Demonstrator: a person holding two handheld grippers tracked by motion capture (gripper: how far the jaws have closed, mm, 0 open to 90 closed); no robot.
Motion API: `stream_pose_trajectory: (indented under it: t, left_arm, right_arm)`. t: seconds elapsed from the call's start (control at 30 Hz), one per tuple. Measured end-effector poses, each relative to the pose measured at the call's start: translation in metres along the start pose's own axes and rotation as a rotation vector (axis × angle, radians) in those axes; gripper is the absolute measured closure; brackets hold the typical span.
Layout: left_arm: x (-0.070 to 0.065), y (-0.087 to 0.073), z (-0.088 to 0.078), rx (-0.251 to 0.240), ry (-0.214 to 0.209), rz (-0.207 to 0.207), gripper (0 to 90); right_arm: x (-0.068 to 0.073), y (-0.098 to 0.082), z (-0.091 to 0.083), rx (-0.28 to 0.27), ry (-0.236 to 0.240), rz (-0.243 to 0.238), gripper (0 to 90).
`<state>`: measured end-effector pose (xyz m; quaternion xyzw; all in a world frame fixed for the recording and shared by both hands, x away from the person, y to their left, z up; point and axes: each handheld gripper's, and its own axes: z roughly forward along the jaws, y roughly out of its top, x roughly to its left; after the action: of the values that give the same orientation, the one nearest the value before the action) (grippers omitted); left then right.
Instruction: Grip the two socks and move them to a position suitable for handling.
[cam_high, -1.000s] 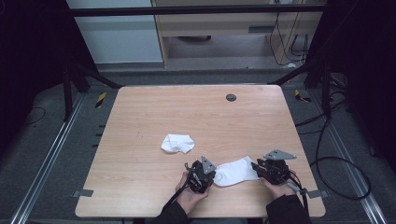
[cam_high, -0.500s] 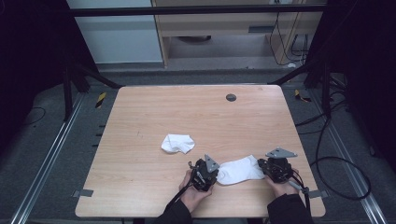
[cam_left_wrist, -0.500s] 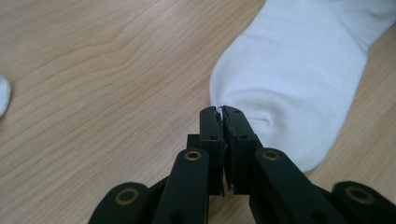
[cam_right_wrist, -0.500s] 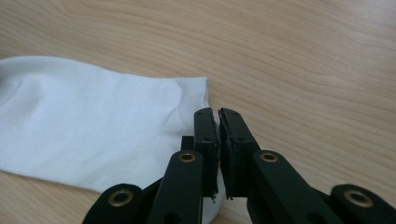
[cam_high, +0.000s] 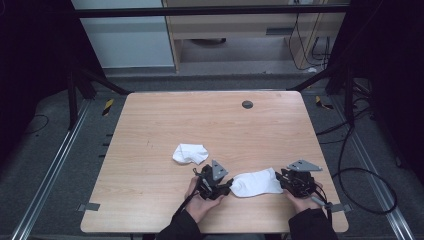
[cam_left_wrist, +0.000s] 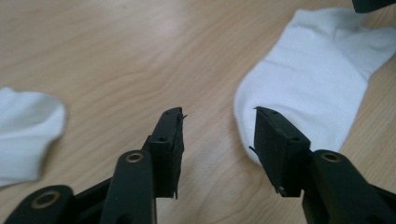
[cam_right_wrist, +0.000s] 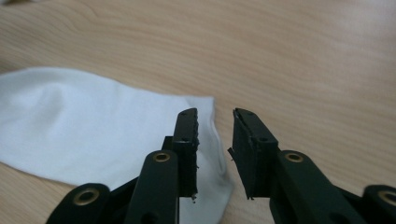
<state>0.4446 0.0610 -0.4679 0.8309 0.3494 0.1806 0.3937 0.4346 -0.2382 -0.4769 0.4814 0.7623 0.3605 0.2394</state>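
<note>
The high view is dim around its edges: both sides and the floor fall into near black, while the bench (cam_high: 150, 130) is evenly lit from above, with no glare and only faint shadows. That picture is soft and slightly grainy. In the left gripper view the tool (cam_left_wrist: 217, 121) is fairly sharp, while the white sock (cam_left_wrist: 322, 70) at 2 o'clock and the cloth at 9 o'clock blur. The right gripper view is bright and diffuse; the wood grain towards 12 o'clock is out of focus.
</note>
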Motion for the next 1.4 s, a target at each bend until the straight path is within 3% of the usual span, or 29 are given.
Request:
stream_pose_trajectory:
  t: [0.03,0.07,0.17,0.23,0.27,0.3,0.33,0.43,0.47,0.6,0.63,0.7,0.87,1.0,1.17,1.4]
  left_arm:
    - [0.000,0.000,0.000,0.000,0.000,0.000,48.0]
    - [0.007,0.001,-0.007,-0.011,0.007,-0.002,46.9]
    - [0.028,0.002,-0.028,-0.038,0.045,-0.013,45.8]
    - [0.052,-0.001,-0.048,-0.053,0.100,-0.027,45.3]
    - [0.052,-0.001,-0.048,-0.053,0.100,-0.027,45.3]
    - [0.069,-0.006,-0.059,-0.065,0.139,-0.048,45.3]
    - [0.069,-0.006,-0.059,-0.065,0.139,-0.048,45.4]
    - [0.100,-0.017,-0.075,-0.071,0.205,-0.102,46.7]
    - [0.100,-0.017,-0.075,-0.071,0.205,-0.102,47.3]
    - [0.123,-0.030,-0.083,-0.066,0.268,-0.125,48.7]
    - [0.123,-0.030,-0.083,-0.066,0.268,-0.125,49.2]
    - [0.129,-0.034,-0.082,-0.070,0.280,-0.141,50.5]
    - [0.139,-0.047,-0.071,-0.069,0.306,-0.172,52.2]
    - [0.146,-0.051,-0.065,-0.064,0.305,-0.219,53.5]
    - [0.152,-0.053,-0.059,-0.063,0.328,-0.245,54.6]
    - [0.155,-0.056,-0.050,-0.042,0.340,-0.260,56.7]
  right_arm:
    - [0.000,0.000,0.000,0.000,0.000,0.000,67.8]
    - [0.002,0.006,-0.003,-0.041,0.019,-0.010,64.8]
    - [0.004,0.013,-0.006,-0.081,0.033,-0.013,62.9]
    - [0.010,0.025,-0.007,-0.116,0.068,-0.010,60.2]
    - [0.013,0.028,-0.007,-0.126,0.080,-0.008,59.9]
    - [0.015,0.032,-0.006,-0.135,0.089,-0.011,59.6]
    - [0.015,0.032,-0.006,-0.135,0.089,-0.011,59.6]
    - [0.028,0.050,-0.001,-0.165,0.121,-0.017,58.5]
    - [0.028,0.050,-0.001,-0.165,0.121,-0.017,58.5]
    - [0.052,0.076,0.019,-0.179,0.180,-0.047,58.6]
    - [0.052,0.076,0.019,-0.179,0.180,-0.047,58.6]
    - [0.067,0.089,0.035,-0.164,0.198,-0.068,57.9]
    - [0.086,0.101,0.055,-0.156,0.222,-0.087,55.3]
    - [0.105,0.113,0.075,-0.164,0.241,-0.106,53.5]
    - [0.118,0.118,0.092,-0.149,0.249,-0.123,55.2]
    - [0.141,0.116,0.133,-0.078,0.293,-0.119,57.0]
